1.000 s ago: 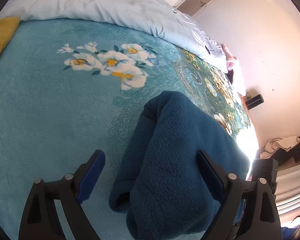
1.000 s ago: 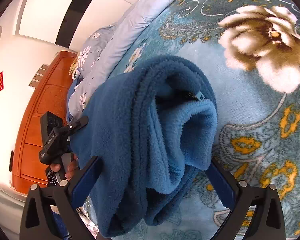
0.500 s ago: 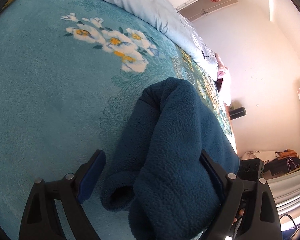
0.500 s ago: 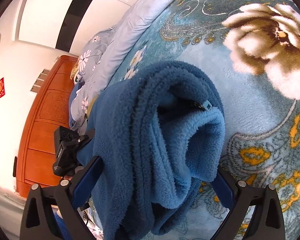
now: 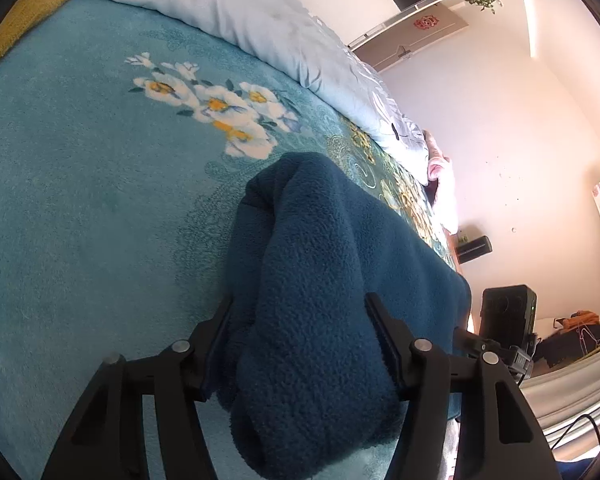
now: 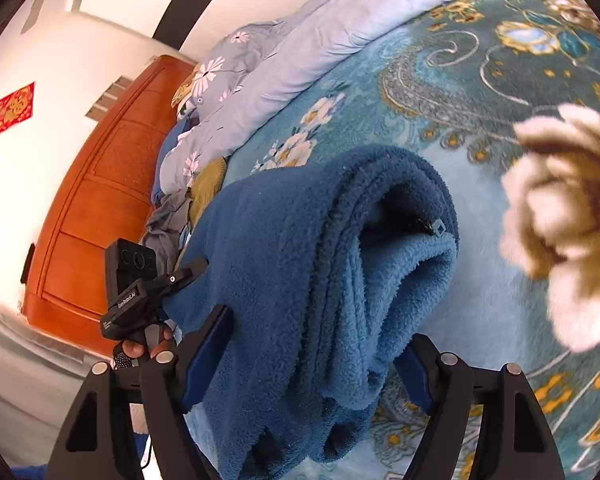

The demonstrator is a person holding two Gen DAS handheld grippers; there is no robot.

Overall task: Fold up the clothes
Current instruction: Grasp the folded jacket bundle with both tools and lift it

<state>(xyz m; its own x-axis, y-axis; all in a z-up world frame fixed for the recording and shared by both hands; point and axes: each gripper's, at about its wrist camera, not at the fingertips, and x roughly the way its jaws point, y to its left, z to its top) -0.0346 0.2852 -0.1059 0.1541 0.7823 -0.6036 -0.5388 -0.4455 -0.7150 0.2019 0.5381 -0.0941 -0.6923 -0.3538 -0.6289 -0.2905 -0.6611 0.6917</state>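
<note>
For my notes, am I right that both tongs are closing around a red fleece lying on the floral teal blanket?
Not quite: the fleece is dark blue, not red, as the right wrist view shows. The rest holds: both tongs have just been closing around it on the floral teal blanket.

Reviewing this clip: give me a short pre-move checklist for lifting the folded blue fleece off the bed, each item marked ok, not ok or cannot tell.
1. Left gripper pressed on the blue fleece after closing: ok.
2. Right gripper around the thick fold, jaws just closing, pads biting: cannot tell.
3. All layers caught on the right: cannot tell; hems hang below.
4. Zipper pull clear of the pads: ok.
5. Floral blanket not pinched in either grip: ok.
</note>
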